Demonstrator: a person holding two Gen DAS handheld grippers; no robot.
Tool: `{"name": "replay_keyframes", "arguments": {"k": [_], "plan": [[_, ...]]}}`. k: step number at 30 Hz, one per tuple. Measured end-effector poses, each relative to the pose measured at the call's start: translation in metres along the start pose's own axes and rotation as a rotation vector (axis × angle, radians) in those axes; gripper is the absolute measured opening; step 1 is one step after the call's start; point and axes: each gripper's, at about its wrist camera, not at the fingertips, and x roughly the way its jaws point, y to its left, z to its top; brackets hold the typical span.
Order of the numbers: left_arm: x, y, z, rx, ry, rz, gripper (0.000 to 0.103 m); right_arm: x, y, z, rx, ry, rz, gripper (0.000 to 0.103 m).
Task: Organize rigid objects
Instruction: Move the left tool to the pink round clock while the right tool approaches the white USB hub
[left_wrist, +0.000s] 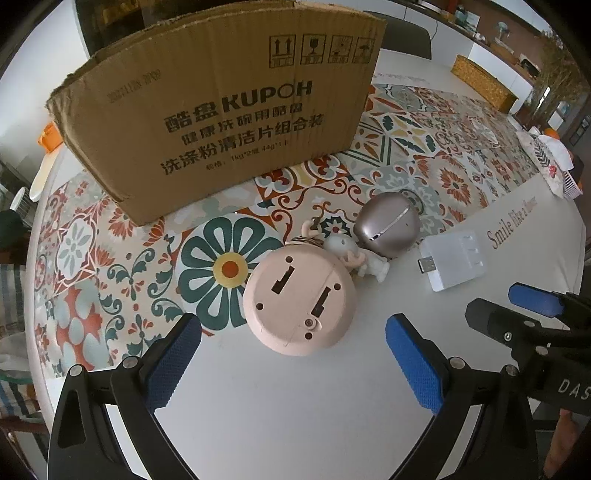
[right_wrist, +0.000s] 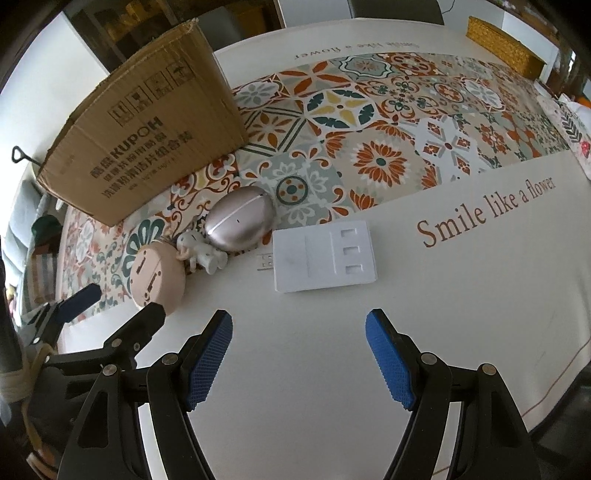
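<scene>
On the surface (right_wrist: 332, 369), spread with a patterned cloth, nothing looks sorted yet: all four small things still lie loose in a cluster in front of the cardboard box (left_wrist: 221, 122), which stands at the far left with its printed side toward the cameras; what it holds cannot be seen from here. Going left to right, the left claw (left_wrist: 293, 341) hangs wide and empty just short of the pink round disc (left_wrist: 299, 302), which lies flat with its slotted underside up. Touching the disc's far edge is a small white figurine (left_wrist: 364, 258) on a key ring, and just beyond that a champagne-coloured egg-shaped case (left_wrist: 386, 223), seemingly touching the figurine. Next, a little apart, lies the white charger block (right_wrist: 325, 256), flat with its plug toward the case. The right claw (right_wrist: 299, 360) hangs over bare surface just short of this block, its jaws wide with nothing between them. By my judgement the task is at its start: each claw is lined up on its first pick, and all four pieces remain to be gathered, presumably into the box.
</scene>
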Motion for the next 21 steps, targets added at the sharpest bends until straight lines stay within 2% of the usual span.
{"name": "replay_keyframes", "arguments": {"k": [21], "plan": [[0.021,0.002,0.009,-0.036,0.02,0.02,0.099,0.033,-0.014,0.013,0.02,0.036,0.002,0.075]]}}
